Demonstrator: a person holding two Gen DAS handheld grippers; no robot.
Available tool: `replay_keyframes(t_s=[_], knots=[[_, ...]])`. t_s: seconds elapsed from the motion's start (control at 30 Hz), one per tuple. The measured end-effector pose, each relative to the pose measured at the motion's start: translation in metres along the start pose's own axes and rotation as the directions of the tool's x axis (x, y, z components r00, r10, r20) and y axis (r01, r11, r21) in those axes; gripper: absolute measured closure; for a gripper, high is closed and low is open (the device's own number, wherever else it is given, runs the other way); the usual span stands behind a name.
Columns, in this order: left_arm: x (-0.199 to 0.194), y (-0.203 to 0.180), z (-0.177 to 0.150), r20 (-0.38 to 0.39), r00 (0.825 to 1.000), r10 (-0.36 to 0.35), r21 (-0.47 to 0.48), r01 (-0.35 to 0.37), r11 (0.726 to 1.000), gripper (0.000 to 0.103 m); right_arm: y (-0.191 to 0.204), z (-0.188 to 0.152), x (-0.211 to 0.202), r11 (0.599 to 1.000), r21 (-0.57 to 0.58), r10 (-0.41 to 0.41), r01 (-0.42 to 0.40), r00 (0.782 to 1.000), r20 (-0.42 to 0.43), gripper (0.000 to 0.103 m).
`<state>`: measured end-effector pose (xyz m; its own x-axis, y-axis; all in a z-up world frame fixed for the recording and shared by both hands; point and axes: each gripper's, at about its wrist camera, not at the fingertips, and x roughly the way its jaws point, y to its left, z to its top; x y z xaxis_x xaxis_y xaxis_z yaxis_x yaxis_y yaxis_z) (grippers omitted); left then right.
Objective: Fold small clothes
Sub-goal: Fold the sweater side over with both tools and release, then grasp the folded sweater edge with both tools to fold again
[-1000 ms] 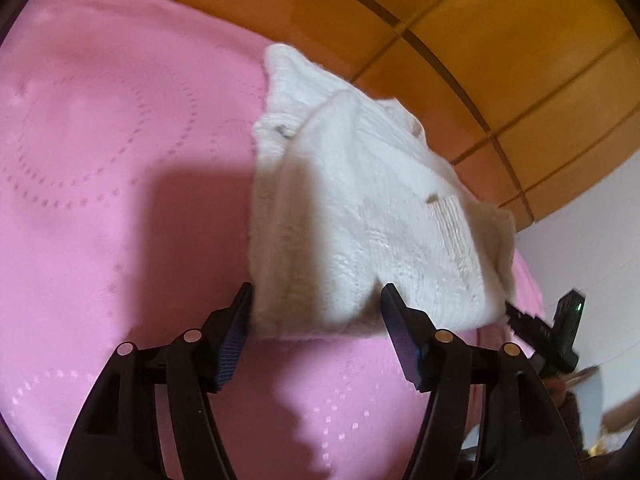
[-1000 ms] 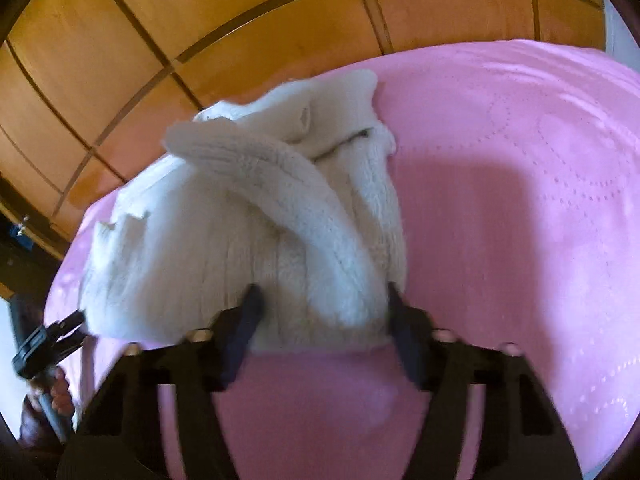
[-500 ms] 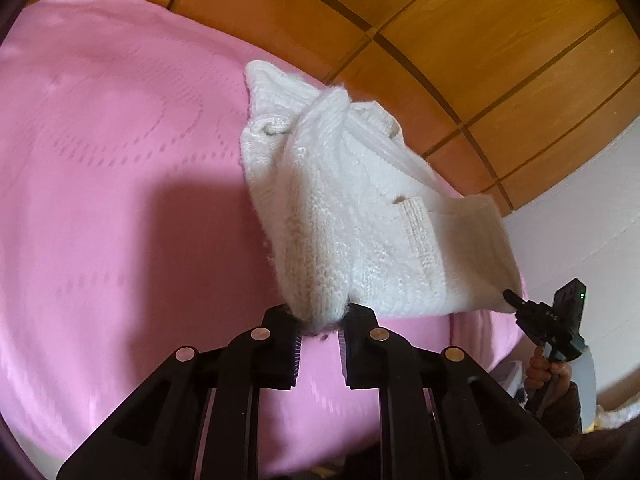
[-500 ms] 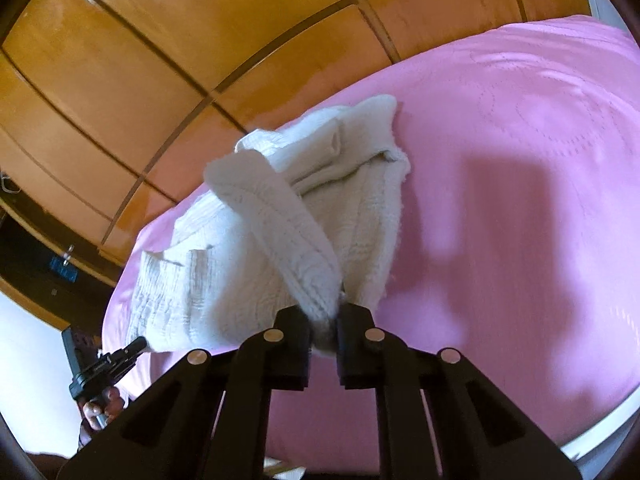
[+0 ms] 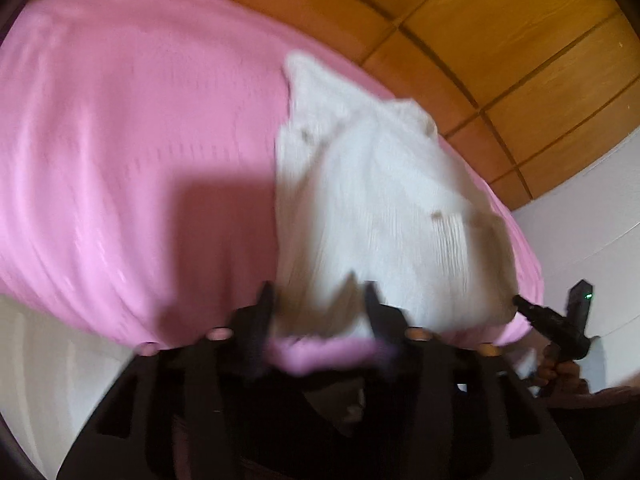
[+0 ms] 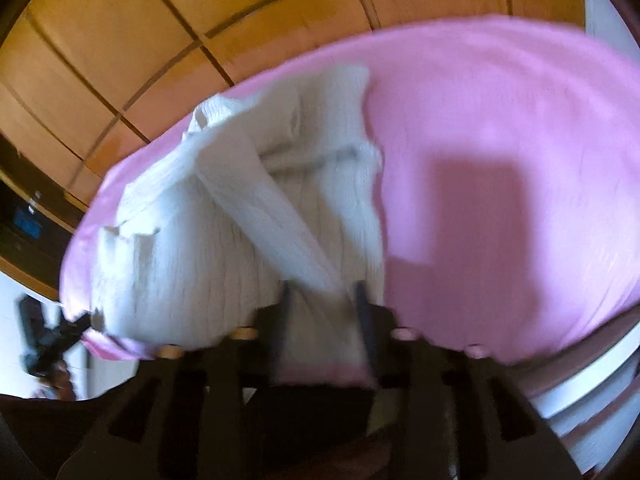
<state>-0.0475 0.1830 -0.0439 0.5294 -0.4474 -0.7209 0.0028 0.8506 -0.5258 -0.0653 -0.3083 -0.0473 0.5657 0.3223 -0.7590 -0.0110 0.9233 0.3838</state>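
Observation:
A white knitted sweater [image 5: 380, 208] lies on the pink cover [image 5: 120, 160], folded with one sleeve [image 6: 256, 208] laid slantwise over its body. My left gripper [image 5: 318, 306] is at the sweater's near hem. Its jaws are opening, with the hem loose between them. My right gripper [image 6: 323, 302] is at the lower end of the sleeve. Its jaws are opening too, and the sleeve's tip lies between them without being pinched. Both views are blurred. Each view shows the other gripper at the sweater's far corner: the right gripper [image 5: 560, 320] and the left gripper [image 6: 52, 332].
The pink cover's near edge [image 6: 328, 376] runs just under both grippers and drops off to white below [image 5: 48, 360]. Orange wooden panels [image 5: 520, 40] lie beyond the far side. A white wall [image 5: 592, 240] stands at the right. A dark unit with a blue display [image 6: 26, 222] is at the left.
Half a second ago both grippers were shut on the sweater's near edge. Now both have their jaws apart and have drawn back to the cover's near edge, the sweater with them.

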Motion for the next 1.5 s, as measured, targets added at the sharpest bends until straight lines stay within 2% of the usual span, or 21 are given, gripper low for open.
replay_keyframes(t_s=[0.07, 0.17, 0.33, 0.37, 0.43, 0.47, 0.5, 0.53, 0.57, 0.6, 0.63, 0.8, 0.9, 1.0, 1.13, 1.27, 1.37, 1.5], knots=[[-0.003, -0.010, 0.014, 0.053, 0.998, 0.042, 0.063, -0.046, 0.997, 0.041, 0.017, 0.012, -0.002, 0.996, -0.080, -0.029, 0.033, 0.998, 0.050, 0.051], [0.003, -0.020, 0.030, 0.078, 0.993, 0.086, 0.136, -0.096, 0.986, 0.041, 0.046, 0.025, 0.005, 0.978, -0.199, -0.037, 0.055, 0.995, 0.090, 0.047], [0.025, -0.035, 0.049, 0.100, 0.987, 0.127, 0.258, -0.149, 0.955, 0.041, 0.088, 0.033, 0.043, 0.919, -0.369, -0.101, 0.136, 0.989, 0.112, 0.048], [0.028, -0.036, 0.049, 0.097, 0.987, 0.126, 0.272, -0.148, 0.951, 0.041, 0.092, 0.032, 0.052, 0.909, -0.390, -0.113, 0.148, 0.987, 0.111, 0.050], [0.043, -0.038, 0.056, 0.073, 0.990, 0.120, 0.289, -0.136, 0.948, 0.041, 0.092, 0.034, 0.070, 0.893, -0.417, -0.144, 0.169, 0.985, 0.091, 0.062], [0.050, -0.036, 0.058, 0.054, 0.992, 0.113, 0.290, -0.124, 0.949, 0.042, 0.089, 0.035, 0.076, 0.891, -0.418, -0.158, 0.176, 0.984, 0.078, 0.077], [0.056, -0.036, 0.059, 0.034, 0.994, 0.105, 0.294, -0.111, 0.949, 0.053, 0.086, 0.037, 0.080, 0.891, -0.416, -0.170, 0.182, 0.983, 0.065, 0.087], [0.060, -0.037, 0.059, 0.022, 0.994, 0.107, 0.301, -0.108, 0.947, 0.063, 0.083, 0.039, 0.082, 0.893, -0.409, -0.181, 0.189, 0.982, 0.058, 0.091], [0.062, -0.038, 0.059, 0.016, 0.993, 0.117, 0.310, -0.116, 0.944, 0.081, 0.080, 0.041, 0.079, 0.899, -0.398, -0.175, 0.183, 0.983, 0.057, 0.094], [0.062, -0.038, 0.059, 0.016, 0.992, 0.126, 0.319, -0.125, 0.940, 0.091, 0.077, 0.043, 0.073, 0.905, -0.389, -0.162, 0.171, 0.985, 0.055, 0.095], [0.059, -0.038, 0.059, 0.026, 0.992, 0.121, 0.323, -0.123, 0.938, 0.096, 0.073, 0.046, 0.063, 0.917, -0.373, -0.130, 0.141, 0.990, 0.054, 0.095], [0.026, -0.029, 0.063, 0.077, 0.997, 0.025, 0.273, -0.045, 0.961, 0.097, 0.062, 0.065, 0.016, 0.955, -0.294, -0.017, 0.049, 0.994, 0.108, 0.096], [0.004, -0.030, 0.073, 0.129, 0.991, -0.025, 0.250, -0.008, 0.968, 0.097, 0.053, 0.084, -0.003, 0.972, -0.234, 0.028, 0.010, 0.986, 0.162, 0.096], [-0.003, -0.031, 0.095, 0.172, 0.983, -0.056, 0.222, 0.017, 0.975, 0.097, 0.049, 0.111, -0.004, 0.983, -0.181, 0.058, -0.019, 0.976, 0.212, 0.096], [0.009, -0.034, 0.134, 0.213, 0.977, -0.029, 0.194, -0.013, 0.981, 0.098, 0.049, 0.147, 0.015, 0.988, -0.155, 0.050, -0.013, 0.970, 0.239, 0.096], [0.035, -0.036, 0.174, 0.216, 0.976, 0.005, 0.164, -0.041, 0.986, 0.098, 0.041, 0.185, 0.045, 0.993, -0.114, 0.010, 0.018, 0.970, 0.241, 0.097], [0.069, -0.034, 0.196, 0.183, 0.981, 0.070, 0.149, -0.098, 0.984, 0.098, 0.032, 0.203, 0.081, 0.994, -0.080, -0.058, 0.077, 0.977, 0.207, 0.097], [0.119, -0.022, 0.204, 0.094, 0.980, 0.178, 0.126, -0.189, 0.974, 0.098, 0.013, 0.205, 0.135, 0.989, -0.031, -0.140, 0.145, 0.984, 0.113, 0.097]])
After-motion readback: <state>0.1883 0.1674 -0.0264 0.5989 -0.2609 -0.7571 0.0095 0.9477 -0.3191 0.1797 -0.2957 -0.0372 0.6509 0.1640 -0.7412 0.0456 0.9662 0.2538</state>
